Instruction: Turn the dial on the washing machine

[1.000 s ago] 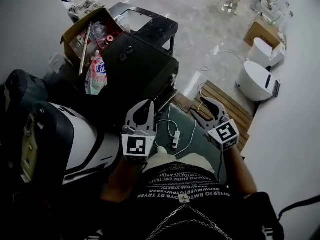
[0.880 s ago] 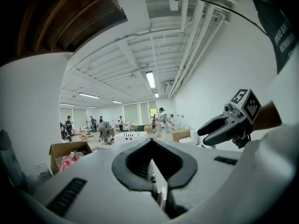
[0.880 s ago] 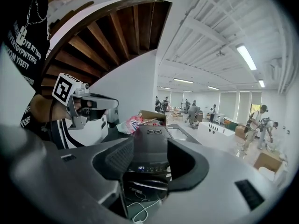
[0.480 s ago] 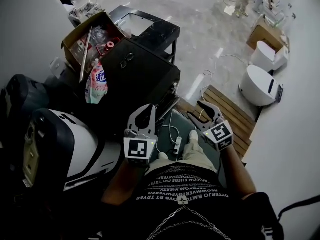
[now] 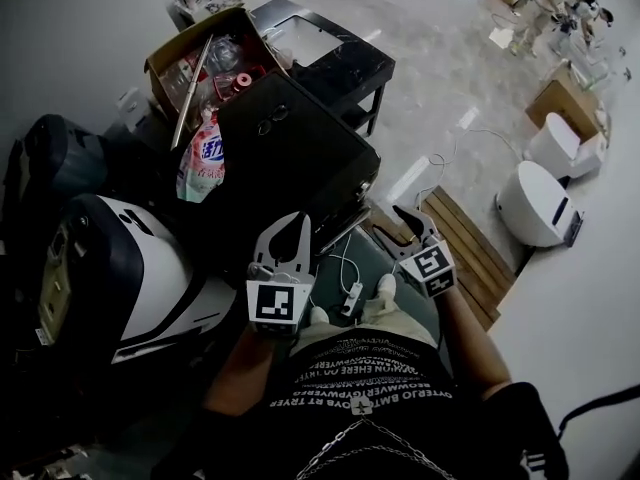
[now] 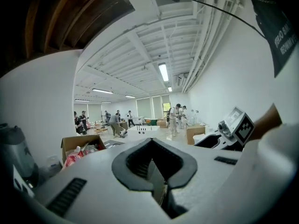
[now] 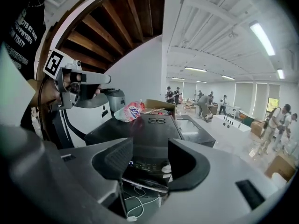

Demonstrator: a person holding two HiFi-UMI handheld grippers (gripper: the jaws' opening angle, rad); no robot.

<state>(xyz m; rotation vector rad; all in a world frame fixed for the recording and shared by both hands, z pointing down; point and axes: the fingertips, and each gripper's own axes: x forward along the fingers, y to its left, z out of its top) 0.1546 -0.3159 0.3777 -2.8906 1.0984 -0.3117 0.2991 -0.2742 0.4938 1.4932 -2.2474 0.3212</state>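
The black top-loading washing machine stands ahead of me, with a pair of glasses on its lid. Its front control strip shows between the right jaws, but I cannot make out the dial. My left gripper hangs over the machine's near left corner; its jaws meet with nothing between them. My right gripper is at the machine's near right corner, open and empty, pointing at the front panel from a short way off.
A white appliance stands close on the left. A pink detergent bag and a cardboard box of clutter lie behind it. A power strip and cable lie on the floor, a wooden pallet to the right. People stand far off.
Both grippers have come lower and nearer the machine's front edge. The right one has shifted left towards its near right corner. The jaws look unchanged.
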